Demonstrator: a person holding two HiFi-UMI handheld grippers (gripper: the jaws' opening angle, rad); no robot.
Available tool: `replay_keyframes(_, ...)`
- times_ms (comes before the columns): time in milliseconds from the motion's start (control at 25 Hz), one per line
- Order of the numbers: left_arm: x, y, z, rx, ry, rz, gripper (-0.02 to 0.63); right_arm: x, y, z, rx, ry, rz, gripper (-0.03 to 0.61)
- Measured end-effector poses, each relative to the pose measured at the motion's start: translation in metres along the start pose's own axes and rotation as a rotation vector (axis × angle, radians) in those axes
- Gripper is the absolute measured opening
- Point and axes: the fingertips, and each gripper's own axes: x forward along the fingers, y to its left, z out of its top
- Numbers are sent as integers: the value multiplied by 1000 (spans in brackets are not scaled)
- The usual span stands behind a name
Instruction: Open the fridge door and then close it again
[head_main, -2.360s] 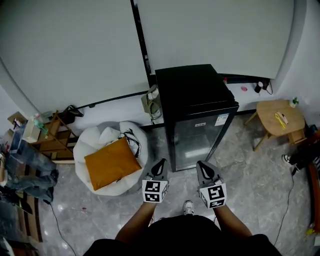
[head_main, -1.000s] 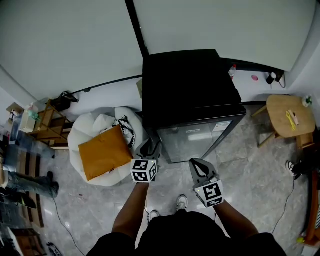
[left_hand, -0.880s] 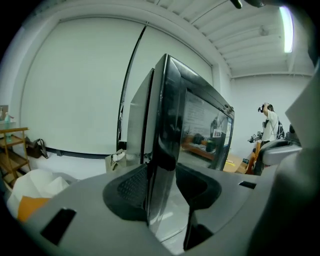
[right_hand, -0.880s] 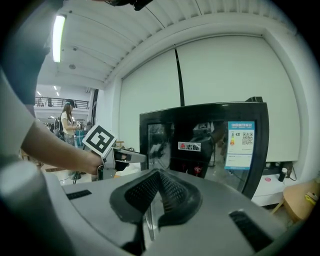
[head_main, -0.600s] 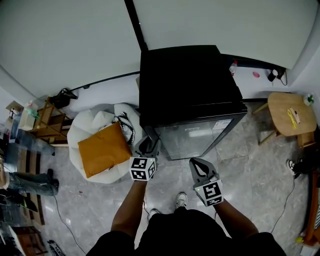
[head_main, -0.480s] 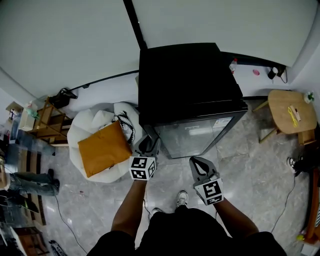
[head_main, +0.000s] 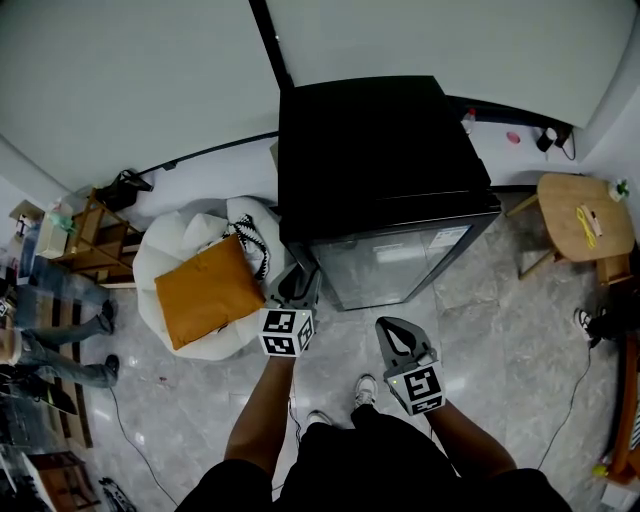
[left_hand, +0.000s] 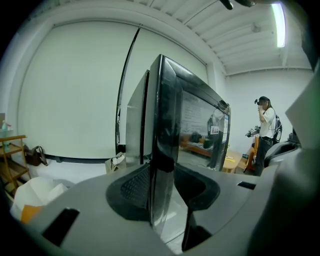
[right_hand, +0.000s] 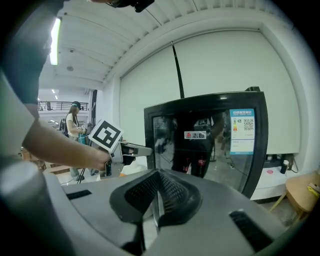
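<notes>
The black fridge (head_main: 380, 150) stands against the wall, its glass door (head_main: 400, 265) closed and facing me. My left gripper (head_main: 293, 285) is at the door's left front corner. In the left gripper view the door's upright edge (left_hand: 162, 125) stands between the jaws of the left gripper (left_hand: 162, 185), which are closing. I see no firm press of the pads on it. My right gripper (head_main: 393, 335) hangs in front of the door, apart from it. In its own view the right gripper (right_hand: 156, 192) is shut and holds nothing, facing the fridge (right_hand: 210, 140).
A white beanbag with an orange cushion (head_main: 205, 290) lies just left of the fridge. A round wooden stool (head_main: 585, 215) stands to the right, a wooden shelf (head_main: 95, 235) at far left. A person (left_hand: 265, 130) stands off to one side. The floor is grey tile.
I have come closer to the fridge. The left gripper went from open air to the door's left front corner. Over the last second both grippers have barely shifted.
</notes>
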Motion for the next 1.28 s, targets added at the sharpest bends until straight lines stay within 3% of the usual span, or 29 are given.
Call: replay_keyframes(1280, -2, 0, -2, 1, 24, -2, 156, -24, 7, 8, -7, -51, -24, 18)
